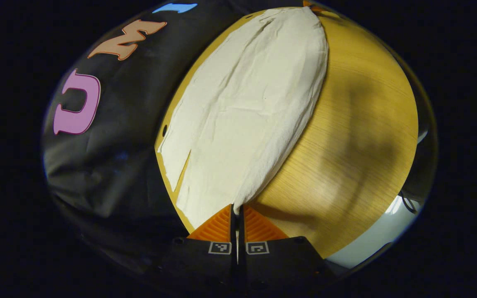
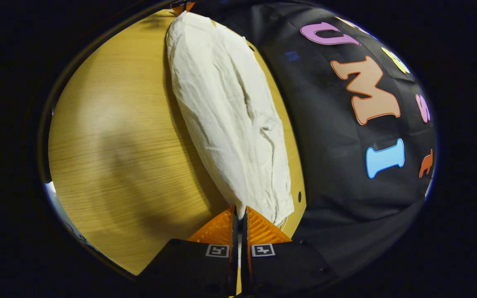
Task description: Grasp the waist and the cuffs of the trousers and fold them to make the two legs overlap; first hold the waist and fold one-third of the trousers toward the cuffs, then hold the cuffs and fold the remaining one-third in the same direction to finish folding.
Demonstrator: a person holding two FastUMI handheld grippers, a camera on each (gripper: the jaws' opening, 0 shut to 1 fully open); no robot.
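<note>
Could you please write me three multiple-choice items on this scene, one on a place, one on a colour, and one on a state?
1. Where do the trousers lie?
A. on the floor
B. on the wooden table, along its edge by the black cloth
C. over a chair

2. What colour are the trousers?
A. off-white
B. dark blue
C. red

3. How do the left gripper and the right gripper stand?
A. both wide open above the table
B. one open, one shut
C. both shut on an end of the trousers

Key: 1 B, the fabric rests on the wood grain beside the cloth wall. 2 A, the cloth is pale cream in both views. 3 C, in each view the fingers meet with fabric pinched between them.
</note>
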